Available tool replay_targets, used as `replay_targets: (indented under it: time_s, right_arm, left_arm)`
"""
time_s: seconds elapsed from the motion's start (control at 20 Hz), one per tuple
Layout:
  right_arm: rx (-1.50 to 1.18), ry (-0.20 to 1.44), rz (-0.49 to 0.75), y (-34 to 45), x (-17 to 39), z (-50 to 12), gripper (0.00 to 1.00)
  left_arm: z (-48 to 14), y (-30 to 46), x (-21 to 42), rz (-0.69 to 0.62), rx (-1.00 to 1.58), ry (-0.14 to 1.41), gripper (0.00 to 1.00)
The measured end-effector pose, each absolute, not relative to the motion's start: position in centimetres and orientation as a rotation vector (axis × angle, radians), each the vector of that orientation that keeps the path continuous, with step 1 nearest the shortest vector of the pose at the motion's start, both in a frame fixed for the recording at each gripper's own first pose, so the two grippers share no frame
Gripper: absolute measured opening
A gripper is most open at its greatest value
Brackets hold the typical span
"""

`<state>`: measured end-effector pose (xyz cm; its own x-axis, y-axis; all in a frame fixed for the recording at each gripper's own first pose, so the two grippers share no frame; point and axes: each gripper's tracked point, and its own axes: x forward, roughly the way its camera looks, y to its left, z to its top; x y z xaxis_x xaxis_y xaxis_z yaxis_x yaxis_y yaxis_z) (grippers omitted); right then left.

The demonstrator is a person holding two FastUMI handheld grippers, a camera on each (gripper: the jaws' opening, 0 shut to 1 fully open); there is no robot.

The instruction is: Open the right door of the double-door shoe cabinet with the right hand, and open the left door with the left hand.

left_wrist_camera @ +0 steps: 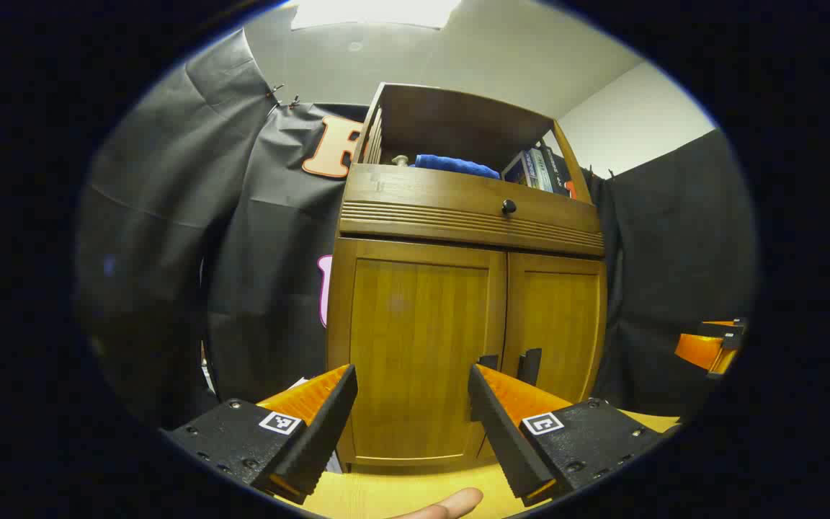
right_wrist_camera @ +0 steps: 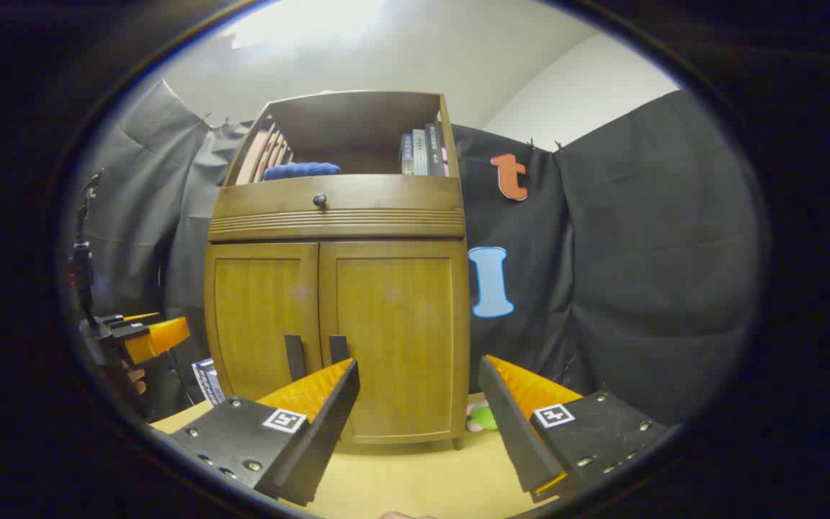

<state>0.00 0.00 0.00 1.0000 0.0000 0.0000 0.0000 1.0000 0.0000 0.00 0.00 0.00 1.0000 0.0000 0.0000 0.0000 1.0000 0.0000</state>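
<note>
Here my left gripper (left_wrist_camera: 413, 404) and right gripper (right_wrist_camera: 418, 404) both gape, grasping nothing; the brown wooden double-door shoe cabinet (left_wrist_camera: 458, 288) stands mid-frame beyond each, apart from the fingers, both doors closed.

Both cameras sit low, near the tabletop, and look up at the front of the shoe cabinet (left_wrist_camera: 469, 288) from close by. The left gripper view faces it from left of centre, the right gripper view from right of centre. They share its closed doors, drawer and open shelf.
</note>
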Motion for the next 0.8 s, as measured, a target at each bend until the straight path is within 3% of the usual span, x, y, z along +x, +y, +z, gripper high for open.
replay_targets:
  time_s: [0.15, 0.65, 0.7, 0.8]
  right_arm:
    - [0.021, 0.002, 0.0, -0.4, 0.1, -0.1, 0.99]
    - [-0.003, 0.013, 0.019, 0.8, 1.1, -0.9, 0.94]
    - [-0.004, 0.012, 0.023, 1.0, 1.1, -0.9, 0.94]
    - [-0.008, 0.013, 0.032, 1.3, 1.6, -1.0, 0.94]
  left_arm:
    - [-0.1, 0.1, -0.1, 0.004, 0.002, 0.002, 0.92]
    - [-0.9, -0.4, 0.1, -0.02, -0.012, 0.039, 0.92]
    - [-0.7, -0.5, 0.1, -0.025, -0.012, 0.035, 0.95]
    - [-0.5, -0.5, 0.0, -0.029, -0.011, 0.028, 0.92]
